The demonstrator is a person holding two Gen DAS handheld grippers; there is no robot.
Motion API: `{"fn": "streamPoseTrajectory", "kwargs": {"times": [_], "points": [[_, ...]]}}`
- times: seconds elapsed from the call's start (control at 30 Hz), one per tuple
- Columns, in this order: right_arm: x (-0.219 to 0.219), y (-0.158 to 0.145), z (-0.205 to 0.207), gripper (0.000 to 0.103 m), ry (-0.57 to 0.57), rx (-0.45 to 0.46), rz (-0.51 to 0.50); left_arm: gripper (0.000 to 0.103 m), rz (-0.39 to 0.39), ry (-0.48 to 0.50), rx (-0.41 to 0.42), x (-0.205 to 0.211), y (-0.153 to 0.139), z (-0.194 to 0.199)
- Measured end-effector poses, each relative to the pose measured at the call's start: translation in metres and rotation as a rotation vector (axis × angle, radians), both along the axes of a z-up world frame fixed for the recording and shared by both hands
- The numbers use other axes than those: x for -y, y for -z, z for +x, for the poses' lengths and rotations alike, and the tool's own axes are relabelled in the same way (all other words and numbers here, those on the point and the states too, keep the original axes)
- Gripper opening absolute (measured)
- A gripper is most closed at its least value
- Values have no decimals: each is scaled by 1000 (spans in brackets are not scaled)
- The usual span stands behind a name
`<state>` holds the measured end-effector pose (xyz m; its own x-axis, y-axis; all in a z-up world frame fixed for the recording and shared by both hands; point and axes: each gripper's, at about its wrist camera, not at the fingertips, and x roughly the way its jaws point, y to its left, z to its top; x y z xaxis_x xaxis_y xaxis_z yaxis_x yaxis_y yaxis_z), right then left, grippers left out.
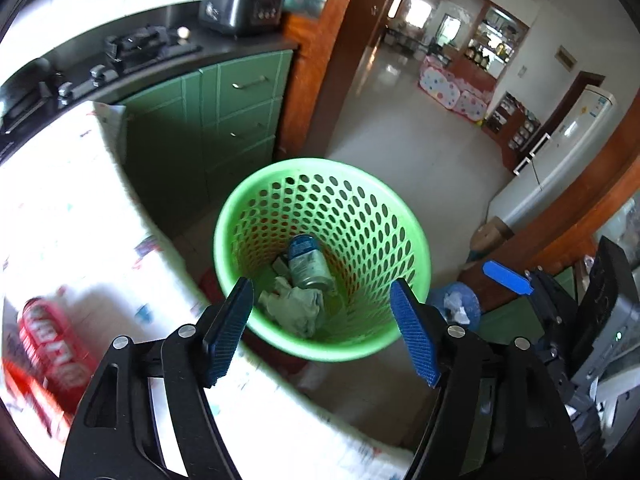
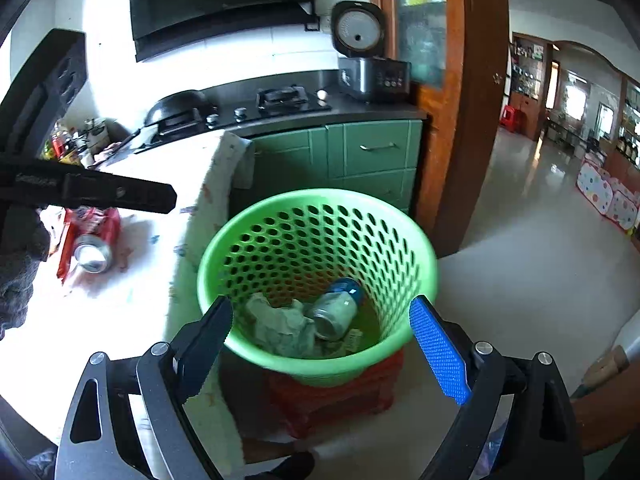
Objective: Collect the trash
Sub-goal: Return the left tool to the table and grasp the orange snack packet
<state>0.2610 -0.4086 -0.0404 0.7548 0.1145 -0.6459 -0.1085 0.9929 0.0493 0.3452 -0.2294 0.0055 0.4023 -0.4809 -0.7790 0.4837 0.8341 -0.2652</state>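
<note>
Both hand-held grippers sit over the bin as I look down their fingers. On my left hand-held gripper the jaws stand wide apart with nothing between the pads; the left pad looks dark, the right one bright blue. My right hand-held gripper is spread just as wide and is empty too. From the left wrist view I can see part of it at the right edge.

Below them stands the green bin, a perforated basket on a red stool just beside the worktop. Inside the bin lie a blue-and-silver can on its side and crumpled paper touching it; a smaller scrap lies by the can, too small for me to tell what it is.

On the worktop, which carries a pale patterned cloth, a red can lies on its side, open end toward the right wrist camera, next to a red wrapper. It is well apart from the bin.

Behind the worktop I see green cabinets, a stove and a rice cooker with its lid up.
</note>
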Motion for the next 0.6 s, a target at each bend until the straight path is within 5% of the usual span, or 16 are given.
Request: {"fn": "streamPoseTrajectory", "kwargs": {"times": [0.37,0.6], "points": [[-73,-15,-10,87,-135,12,30,71,13,-134,107,-112,-18,-60],[-119,-23,-10,87,-217,31,27,71,44,-232,114,-183,-2,-79]]}}
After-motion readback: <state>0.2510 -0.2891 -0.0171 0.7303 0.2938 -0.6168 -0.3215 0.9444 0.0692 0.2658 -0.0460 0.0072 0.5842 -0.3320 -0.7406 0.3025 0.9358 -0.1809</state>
